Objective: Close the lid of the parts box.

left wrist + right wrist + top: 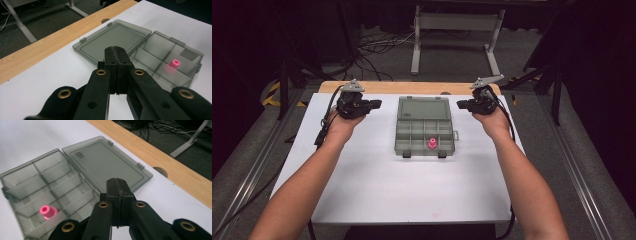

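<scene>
My left tool is closed on nothing, near the counter's far left corner. Between my tools, toward the far edge, lies the open organizer box: thin smoky plastic, light, stiff, slippery, its lid flat. I'd grip the lid's far rim. A small pink plug sits in a near compartment. My right tool is also closed, empty.

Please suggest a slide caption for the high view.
Both grippers, left and right, shut and empty, flank an open grey plastic compartment box holding one small pink plastic spool.
</scene>
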`<state>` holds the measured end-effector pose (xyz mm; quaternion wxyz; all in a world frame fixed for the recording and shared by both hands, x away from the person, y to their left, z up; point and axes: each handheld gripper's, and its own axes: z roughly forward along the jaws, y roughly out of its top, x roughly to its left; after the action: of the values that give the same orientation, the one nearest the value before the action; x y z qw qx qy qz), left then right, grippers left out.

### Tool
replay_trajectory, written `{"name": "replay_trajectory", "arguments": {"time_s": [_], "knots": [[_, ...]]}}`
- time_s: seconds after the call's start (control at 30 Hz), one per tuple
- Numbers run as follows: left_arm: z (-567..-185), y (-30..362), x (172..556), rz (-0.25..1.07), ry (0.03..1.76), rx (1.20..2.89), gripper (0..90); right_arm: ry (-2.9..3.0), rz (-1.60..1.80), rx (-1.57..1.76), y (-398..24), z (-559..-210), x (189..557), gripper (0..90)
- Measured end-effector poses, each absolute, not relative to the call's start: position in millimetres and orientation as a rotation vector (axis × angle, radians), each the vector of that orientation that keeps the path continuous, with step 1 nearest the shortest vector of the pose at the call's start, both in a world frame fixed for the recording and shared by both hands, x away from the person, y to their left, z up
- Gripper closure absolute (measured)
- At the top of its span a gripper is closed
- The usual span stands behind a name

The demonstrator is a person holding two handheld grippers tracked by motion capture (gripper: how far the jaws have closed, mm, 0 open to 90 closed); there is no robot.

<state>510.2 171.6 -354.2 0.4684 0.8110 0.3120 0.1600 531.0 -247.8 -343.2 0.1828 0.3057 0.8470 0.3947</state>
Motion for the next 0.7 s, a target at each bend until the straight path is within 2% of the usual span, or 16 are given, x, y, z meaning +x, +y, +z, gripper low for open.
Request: {"name": "replay_trajectory", "arguments": {"time_s": [0.5,0.7], "knots": [[-372,149,536,0.364,0.91,1.946,89.8,2.369,1.076,0.915,-248,-356,552,90.0],[-377,143,544,0.393,0.902,1.956,89.9,2.369,1.067,0.924,-249,-360,557,90.0]]}}
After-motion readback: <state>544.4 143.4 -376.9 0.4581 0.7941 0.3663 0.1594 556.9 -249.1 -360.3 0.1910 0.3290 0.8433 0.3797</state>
